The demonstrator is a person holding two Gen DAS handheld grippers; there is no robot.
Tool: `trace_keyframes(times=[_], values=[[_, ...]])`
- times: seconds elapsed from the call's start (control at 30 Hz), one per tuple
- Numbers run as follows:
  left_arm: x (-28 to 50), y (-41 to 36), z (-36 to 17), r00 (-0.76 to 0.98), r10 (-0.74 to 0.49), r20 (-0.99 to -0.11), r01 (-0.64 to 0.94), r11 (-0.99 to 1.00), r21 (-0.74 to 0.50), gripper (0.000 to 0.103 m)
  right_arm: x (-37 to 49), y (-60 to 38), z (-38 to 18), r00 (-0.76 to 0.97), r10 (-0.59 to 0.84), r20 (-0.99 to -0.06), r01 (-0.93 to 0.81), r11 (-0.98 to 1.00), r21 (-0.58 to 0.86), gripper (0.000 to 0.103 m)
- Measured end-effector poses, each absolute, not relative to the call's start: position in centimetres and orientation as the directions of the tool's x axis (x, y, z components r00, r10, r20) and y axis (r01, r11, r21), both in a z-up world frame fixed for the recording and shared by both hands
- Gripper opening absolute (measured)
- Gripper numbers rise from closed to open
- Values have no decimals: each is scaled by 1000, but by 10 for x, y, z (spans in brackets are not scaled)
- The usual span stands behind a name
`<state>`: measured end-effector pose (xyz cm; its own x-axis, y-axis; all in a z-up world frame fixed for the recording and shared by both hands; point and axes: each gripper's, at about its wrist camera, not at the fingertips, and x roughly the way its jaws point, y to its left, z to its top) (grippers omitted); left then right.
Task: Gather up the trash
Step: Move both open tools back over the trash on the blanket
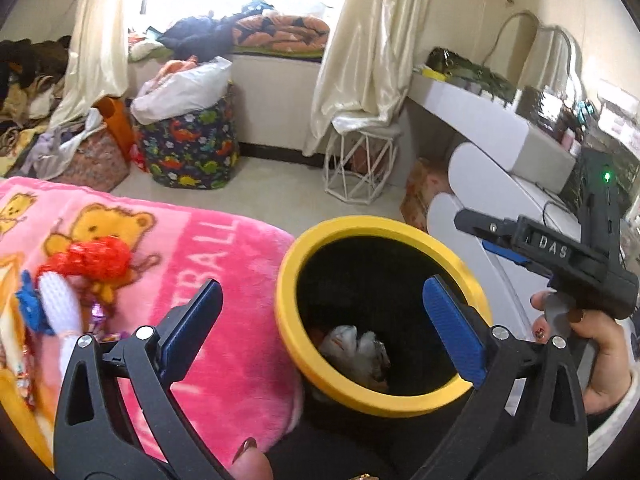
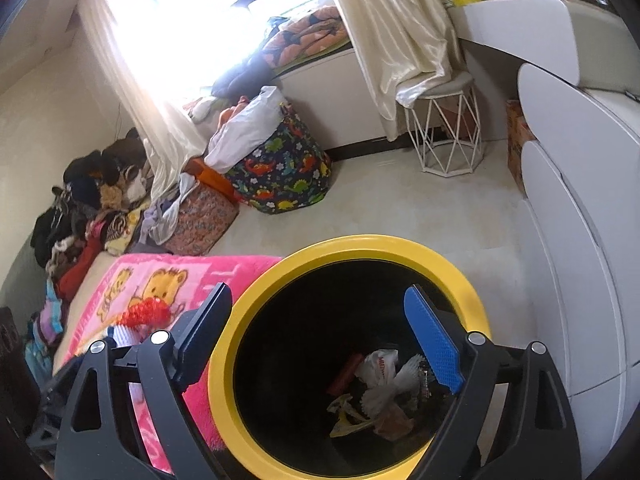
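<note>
One yellow-rimmed bin (image 2: 352, 248), two grippers hovering, jaws spread, nothing held.

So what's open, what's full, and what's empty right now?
Left gripper: open, holding nothing.
Right gripper: open, empty, over the bin.
Yellow-rimmed bin: no lid, wrappers and crumpled paper at the bottom, far from full.
Dinosaur basket: stuffed, white bag sticking out.
Curtains: pulled aside.

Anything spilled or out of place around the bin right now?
No spill shows. The wrappers lie inside the yellow-rimmed bin. Red mesh netting and white foam lie on the pink blanket, likely uncollected trash.
</note>
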<state>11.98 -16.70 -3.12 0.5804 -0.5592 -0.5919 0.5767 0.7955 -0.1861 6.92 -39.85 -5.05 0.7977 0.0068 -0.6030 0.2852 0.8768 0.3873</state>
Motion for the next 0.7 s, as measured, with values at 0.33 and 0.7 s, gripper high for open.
trace_keyframes(times=[0.33, 0.7], values=[[122, -123, -18, 646, -536, -544, 520, 830, -200, 92, 79, -363, -42, 796, 26, -605, 225, 915, 335, 85], [130, -85, -17, 693, -495, -525, 465, 863, -199, 92, 90, -322, -36, 800, 68, -597, 149, 940, 306, 85]])
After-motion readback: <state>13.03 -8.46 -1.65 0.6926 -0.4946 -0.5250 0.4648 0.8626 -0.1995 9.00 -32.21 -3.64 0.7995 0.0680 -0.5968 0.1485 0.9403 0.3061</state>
